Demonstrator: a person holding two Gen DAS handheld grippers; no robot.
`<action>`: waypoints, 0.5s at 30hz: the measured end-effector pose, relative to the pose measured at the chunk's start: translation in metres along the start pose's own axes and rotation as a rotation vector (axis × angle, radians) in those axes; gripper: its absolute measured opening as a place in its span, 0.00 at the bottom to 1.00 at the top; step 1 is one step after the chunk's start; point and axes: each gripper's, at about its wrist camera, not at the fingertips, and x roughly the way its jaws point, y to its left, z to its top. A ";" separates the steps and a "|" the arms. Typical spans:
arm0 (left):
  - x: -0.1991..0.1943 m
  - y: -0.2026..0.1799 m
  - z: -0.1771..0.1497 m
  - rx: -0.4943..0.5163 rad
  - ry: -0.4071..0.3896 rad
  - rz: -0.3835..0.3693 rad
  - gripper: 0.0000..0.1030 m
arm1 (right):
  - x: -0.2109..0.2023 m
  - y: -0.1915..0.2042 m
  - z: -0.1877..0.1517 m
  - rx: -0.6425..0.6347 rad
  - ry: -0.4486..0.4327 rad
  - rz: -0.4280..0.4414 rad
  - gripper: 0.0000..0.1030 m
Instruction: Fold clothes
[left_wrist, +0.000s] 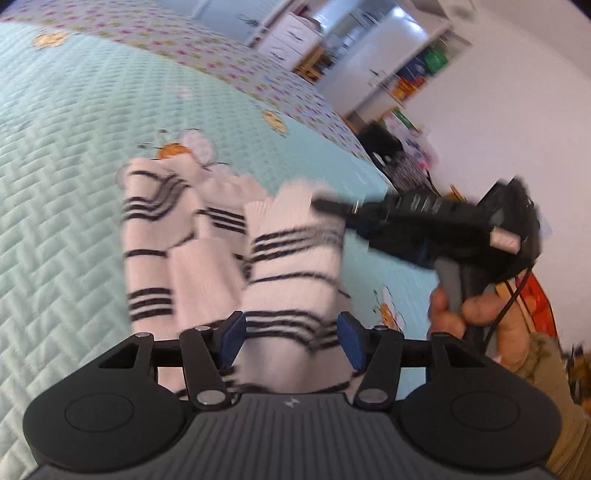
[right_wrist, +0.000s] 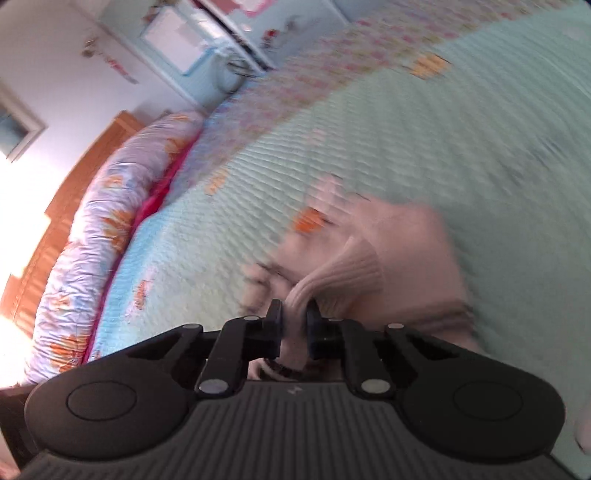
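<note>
A white knitted garment with black stripes (left_wrist: 291, 266) lies bunched on the mint quilted bedspread (left_wrist: 74, 155). My left gripper (left_wrist: 291, 339) is low over its near end. The blue pads (left_wrist: 232, 339) stand apart on either side of a striped fold and do not clearly press it. My right gripper (right_wrist: 294, 314) has its jaws nearly together, pinching a ribbed edge of the garment (right_wrist: 347, 273). In the left wrist view the right gripper (left_wrist: 325, 205) reaches in from the right to the garment's far edge, held by a hand (left_wrist: 461, 310). Both views are motion-blurred.
A long pillow with orange print (right_wrist: 110, 221) and a wooden headboard (right_wrist: 74, 177) lie at the bed's left end. Beyond the far edge of the bed stand white drawers (left_wrist: 291, 40), cluttered shelves (left_wrist: 413, 74) and a dark object (left_wrist: 384, 144).
</note>
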 end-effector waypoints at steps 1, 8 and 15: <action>-0.002 0.006 0.001 -0.021 -0.011 0.005 0.57 | 0.010 0.015 0.006 -0.028 0.000 0.026 0.12; 0.003 0.051 0.009 -0.209 -0.010 -0.023 0.60 | 0.076 0.043 0.014 -0.114 0.111 0.103 0.27; 0.016 0.070 0.021 -0.402 -0.012 -0.110 0.63 | -0.021 -0.063 0.003 0.106 -0.161 -0.034 0.59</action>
